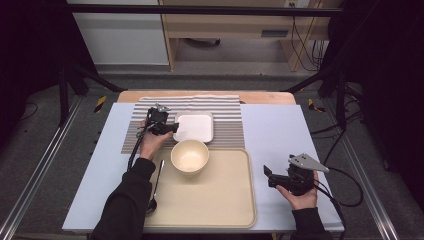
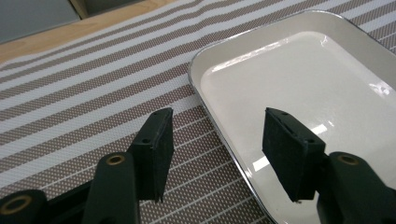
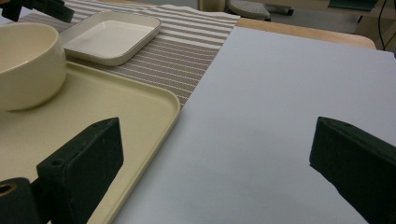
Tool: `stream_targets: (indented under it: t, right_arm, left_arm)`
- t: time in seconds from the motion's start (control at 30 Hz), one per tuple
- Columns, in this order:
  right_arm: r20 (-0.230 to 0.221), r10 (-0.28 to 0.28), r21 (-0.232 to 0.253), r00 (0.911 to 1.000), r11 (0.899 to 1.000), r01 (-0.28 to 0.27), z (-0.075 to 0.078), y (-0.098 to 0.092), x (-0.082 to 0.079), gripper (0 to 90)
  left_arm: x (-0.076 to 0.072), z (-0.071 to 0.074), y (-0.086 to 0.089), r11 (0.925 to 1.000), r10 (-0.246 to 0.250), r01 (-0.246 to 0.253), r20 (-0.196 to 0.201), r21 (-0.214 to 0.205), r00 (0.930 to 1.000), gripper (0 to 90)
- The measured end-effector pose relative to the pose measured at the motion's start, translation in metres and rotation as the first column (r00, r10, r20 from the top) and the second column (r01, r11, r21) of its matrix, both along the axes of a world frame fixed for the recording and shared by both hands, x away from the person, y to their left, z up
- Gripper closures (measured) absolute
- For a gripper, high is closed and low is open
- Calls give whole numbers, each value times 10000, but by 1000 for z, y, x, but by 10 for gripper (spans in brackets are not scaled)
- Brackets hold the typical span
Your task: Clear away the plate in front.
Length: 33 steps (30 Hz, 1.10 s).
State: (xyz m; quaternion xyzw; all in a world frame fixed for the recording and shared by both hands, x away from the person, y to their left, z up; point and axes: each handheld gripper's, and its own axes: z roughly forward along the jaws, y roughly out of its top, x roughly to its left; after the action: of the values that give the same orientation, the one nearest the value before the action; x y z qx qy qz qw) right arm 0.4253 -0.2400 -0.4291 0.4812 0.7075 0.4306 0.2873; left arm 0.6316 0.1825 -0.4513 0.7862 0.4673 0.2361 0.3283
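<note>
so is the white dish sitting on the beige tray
No, the white dish lies on the striped mat behind the beige tray, which carries the bowl and spoon.

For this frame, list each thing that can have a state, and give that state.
White square dish: empty, upright on the striped mat.
Bowl: empty, upright on the tray.
Spoon: lying on the tray's left edge.
Left gripper: open, jaws astride the dish's rim, not pressing it.
Right gripper: open, nothing between its jaws.
</note>
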Motion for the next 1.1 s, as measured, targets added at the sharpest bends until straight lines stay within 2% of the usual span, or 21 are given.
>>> stream_targets:
  t: [0.1, 0.13, 0.33, 0.37, 0.5, 0.7, 0.8, 0.97, 1.1]
  right_arm:
    - [-39, 14, -39, 10000, 10000, -14, -1, 0, 0, 30]
    - [-39, 14, -39, 10000, 10000, -14, -1, 0, 0, 30]
    - [-59, -5, -33, 10000, 10000, 4, -1, 1, 0, 30]
    - [-55, 6, -42, 10000, 10000, -6, -1, 1, 1, 30]
    - [-61, 10, -42, 10000, 10000, -11, -2, 1, 1, 30]
    - [-57, 15, -42, 10000, 10000, -15, -2, 1, 1, 30]
    - [-115, 16, -42, 9999, 10000, -16, -2, 0, 1, 30]
    - [-122, 22, -59, 9999, 10000, -23, -2, 1, 1, 30]
    - [-118, 47, -95, 9999, 9999, -49, -3, 1, 2, 30]
  left_arm:
    - [3, -7, -2, 10000, 44, -44, -348, 11, 9994, 486]
    - [3, -7, -2, 10000, 44, -44, -348, 11, 9994, 497]
    - [6, -15, -2, 9999, 133, -138, -992, -39, 9950, 557]
    - [6, -15, -1, 9998, 117, -134, -1066, -152, 9942, 588]
    - [7, -15, -1, 9991, 169, -216, -1296, -355, 9914, 619]
    - [7, -13, -3, 9960, 423, -551, -1717, -701, 9842, 710]
    - [7, -12, -7, 9965, 514, -620, -1749, -555, 9832, 751]
    - [7, -12, -6, 9939, 665, -817, -1896, -736, 9796, 771]
    - [7, -11, -7, 9925, 831, -986, -1934, -719, 9776, 778]
